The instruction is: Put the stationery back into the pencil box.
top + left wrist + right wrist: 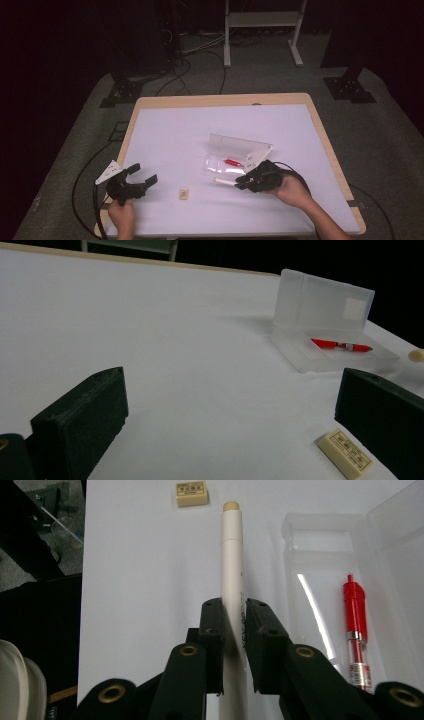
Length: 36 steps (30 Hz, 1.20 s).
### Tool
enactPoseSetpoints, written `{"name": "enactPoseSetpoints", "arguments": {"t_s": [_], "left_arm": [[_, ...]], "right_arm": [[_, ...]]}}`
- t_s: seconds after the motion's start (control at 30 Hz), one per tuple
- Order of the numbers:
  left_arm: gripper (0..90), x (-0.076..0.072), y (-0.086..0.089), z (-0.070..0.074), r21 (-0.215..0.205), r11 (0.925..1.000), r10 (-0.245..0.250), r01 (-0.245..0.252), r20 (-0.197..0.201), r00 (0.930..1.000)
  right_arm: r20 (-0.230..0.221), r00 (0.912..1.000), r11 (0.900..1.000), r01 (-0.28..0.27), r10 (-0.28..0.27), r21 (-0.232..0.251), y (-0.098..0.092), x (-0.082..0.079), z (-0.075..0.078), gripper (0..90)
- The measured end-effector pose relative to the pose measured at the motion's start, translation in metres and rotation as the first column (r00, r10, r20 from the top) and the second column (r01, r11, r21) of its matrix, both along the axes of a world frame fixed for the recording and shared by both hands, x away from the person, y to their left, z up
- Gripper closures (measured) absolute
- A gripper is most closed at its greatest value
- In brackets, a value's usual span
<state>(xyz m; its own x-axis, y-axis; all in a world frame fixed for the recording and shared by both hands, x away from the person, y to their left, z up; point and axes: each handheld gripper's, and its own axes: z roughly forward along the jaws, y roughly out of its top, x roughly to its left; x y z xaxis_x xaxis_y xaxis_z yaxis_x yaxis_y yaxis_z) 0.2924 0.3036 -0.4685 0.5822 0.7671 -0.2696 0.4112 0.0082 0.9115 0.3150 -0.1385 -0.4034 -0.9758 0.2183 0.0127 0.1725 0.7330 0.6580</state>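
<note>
My right gripper (234,611) is shut on a white pen (232,565) with a cream end cap, held a little above the table; in the high view the white pen (223,182) sticks out leftward from the right gripper (243,183). Beside it lies an open clear plastic case (235,155) with a red pen (233,162) inside; the red pen (356,625) lies in the case tray (320,545). A cream eraser (184,193) rests on the table. My left gripper (143,179) stands open near the front left; the eraser (346,453) lies by its right jaw.
The white mat covers a wooden table (220,100). Cables trail from both grippers over the table's front edges. A white stand (262,30) and dark equipment bases sit on the floor beyond the table.
</note>
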Motion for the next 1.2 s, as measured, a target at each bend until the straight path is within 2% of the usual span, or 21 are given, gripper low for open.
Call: {"name": "enactPoseSetpoints", "arguments": {"t_s": [0.73, 1.2], "left_arm": [[0.1, 0.000, 0.000, 0.000, 0.002, 1.0000, -0.002, 0.002, -0.001, 1.0000], [0.1, 0.000, 0.000, 0.000, 0.003, 1.0000, -0.001, 0.001, -0.002, 1.0000]], "right_arm": [[0.021, 0.9997, 1.000, 0.011, -0.011, -0.019, -0.001, 0.016, 0.015, 77.4], [-0.003, 0.9985, 0.998, 0.055, -0.055, -0.028, -0.005, 0.038, 0.008, 77.4]]}}
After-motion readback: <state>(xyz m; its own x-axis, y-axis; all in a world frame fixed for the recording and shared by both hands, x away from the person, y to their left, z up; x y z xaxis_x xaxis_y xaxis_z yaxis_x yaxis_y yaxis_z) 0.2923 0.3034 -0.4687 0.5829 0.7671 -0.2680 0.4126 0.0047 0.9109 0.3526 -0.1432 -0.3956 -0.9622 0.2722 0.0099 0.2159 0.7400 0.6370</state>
